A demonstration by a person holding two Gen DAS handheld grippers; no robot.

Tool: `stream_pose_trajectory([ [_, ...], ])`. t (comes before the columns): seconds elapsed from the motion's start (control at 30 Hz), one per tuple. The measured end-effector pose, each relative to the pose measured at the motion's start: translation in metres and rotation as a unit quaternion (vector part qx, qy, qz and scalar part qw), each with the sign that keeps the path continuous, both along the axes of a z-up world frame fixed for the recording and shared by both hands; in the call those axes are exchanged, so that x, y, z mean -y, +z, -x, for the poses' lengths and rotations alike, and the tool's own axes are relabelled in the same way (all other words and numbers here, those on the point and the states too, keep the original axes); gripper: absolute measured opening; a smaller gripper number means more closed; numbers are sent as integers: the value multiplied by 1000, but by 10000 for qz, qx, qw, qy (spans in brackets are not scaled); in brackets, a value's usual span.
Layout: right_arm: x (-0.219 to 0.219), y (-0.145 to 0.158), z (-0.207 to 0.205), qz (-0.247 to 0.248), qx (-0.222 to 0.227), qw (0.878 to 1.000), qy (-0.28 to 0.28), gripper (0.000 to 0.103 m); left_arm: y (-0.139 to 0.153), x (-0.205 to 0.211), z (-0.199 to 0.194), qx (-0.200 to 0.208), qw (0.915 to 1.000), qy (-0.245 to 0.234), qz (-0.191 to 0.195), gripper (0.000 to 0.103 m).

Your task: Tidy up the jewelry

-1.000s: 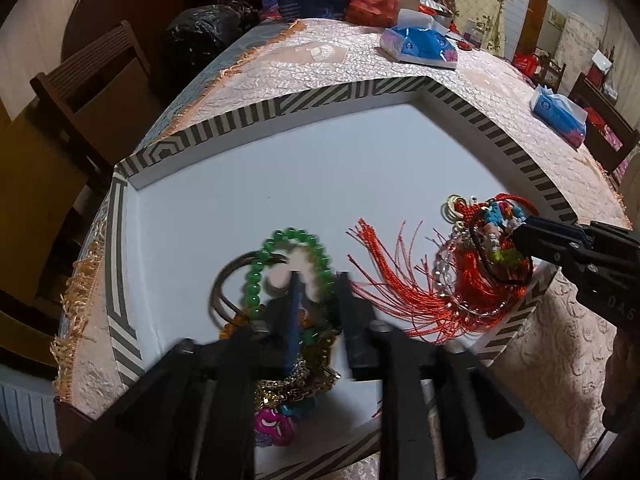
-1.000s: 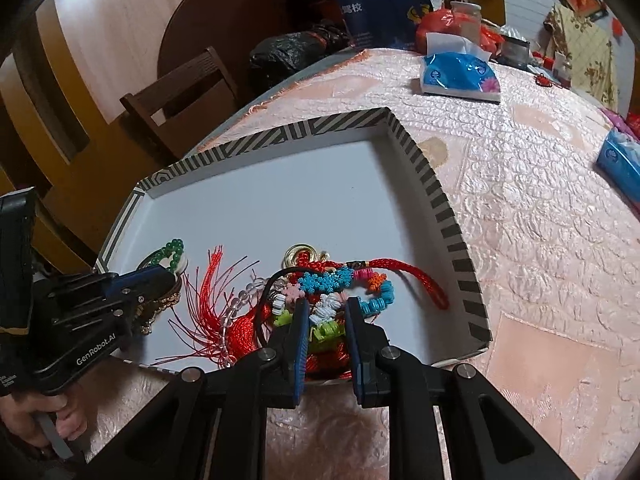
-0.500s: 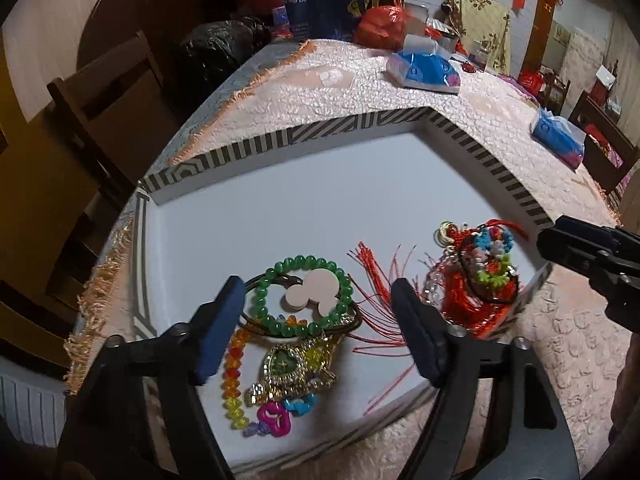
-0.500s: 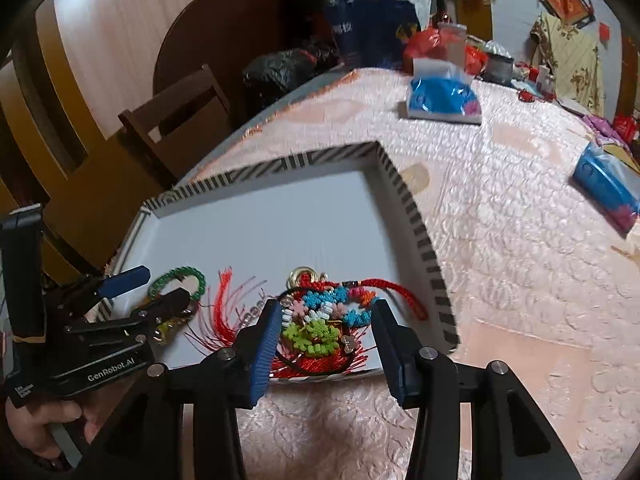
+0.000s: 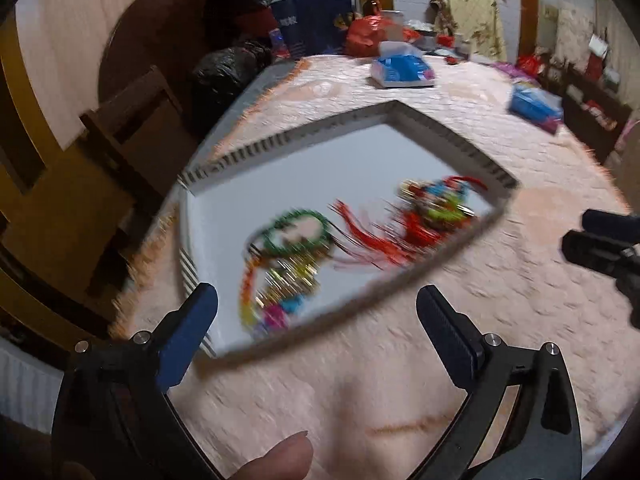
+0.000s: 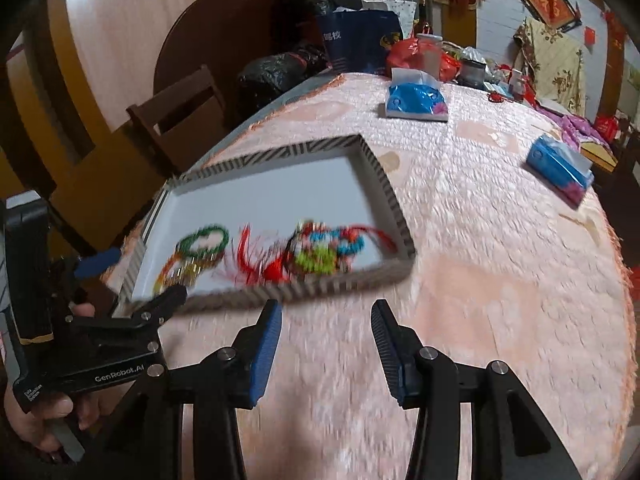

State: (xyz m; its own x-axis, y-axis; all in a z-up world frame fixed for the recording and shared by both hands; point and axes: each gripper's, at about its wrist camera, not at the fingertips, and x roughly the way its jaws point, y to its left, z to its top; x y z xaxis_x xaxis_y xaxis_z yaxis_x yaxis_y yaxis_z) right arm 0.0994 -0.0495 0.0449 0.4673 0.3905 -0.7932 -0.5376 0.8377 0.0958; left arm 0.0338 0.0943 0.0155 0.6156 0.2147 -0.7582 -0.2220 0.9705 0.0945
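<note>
Jewelry lies in two heaps along the near edge of the striped-rim tray (image 6: 394, 200): the green bead bracelet (image 6: 204, 240) with its gold and coloured chains toward the tray's near left corner, and the red tassel ornament (image 6: 320, 254) with its bright knotted charms toward the near right corner. Half a second ago both grippers stood over these heaps; now both have drawn back off the tray and hang over the pink tablecloth (image 6: 480, 280) in front of it. The left gripper (image 5: 316, 312) has just been spreading its jaws and stands wide apart with nothing between the pads. The right gripper (image 6: 326, 336) is released too, its jaws partly apart over bare cloth. Both heaps stay where they were set, blurred by the camera's motion but inside the rim. This reads as both pieces delivered and let go, so the sorting looks finished or close to it.
</note>
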Motion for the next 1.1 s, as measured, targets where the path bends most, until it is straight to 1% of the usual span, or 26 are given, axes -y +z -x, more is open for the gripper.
stream_pose_trajectory([
  [0.03,2,0,6,28,13,10000,29,45,-1,3,6,-48,9999,-55,110,100],
  [0.07,4,1,14,66,29,10000,65,45,-1,7,12,-82,9999,-57,134,100],
  [0.13,8,3,29,119,77,9998,105,45,-1,15,21,-164,9998,-38,81,100],
  [0.23,12,6,47,183,160,9996,139,45,1,23,31,-269,9995,-29,152,100],
  [0.37,14,10,58,195,212,9994,177,45,8,29,36,-244,9997,-22,96,100],
  [0.67,12,23,64,182,314,9991,221,45,16,25,41,-174,9998,31,122,100],
  [1.1,7,15,60,238,191,9993,229,45,15,17,41,-196,9995,94,217,100],
])
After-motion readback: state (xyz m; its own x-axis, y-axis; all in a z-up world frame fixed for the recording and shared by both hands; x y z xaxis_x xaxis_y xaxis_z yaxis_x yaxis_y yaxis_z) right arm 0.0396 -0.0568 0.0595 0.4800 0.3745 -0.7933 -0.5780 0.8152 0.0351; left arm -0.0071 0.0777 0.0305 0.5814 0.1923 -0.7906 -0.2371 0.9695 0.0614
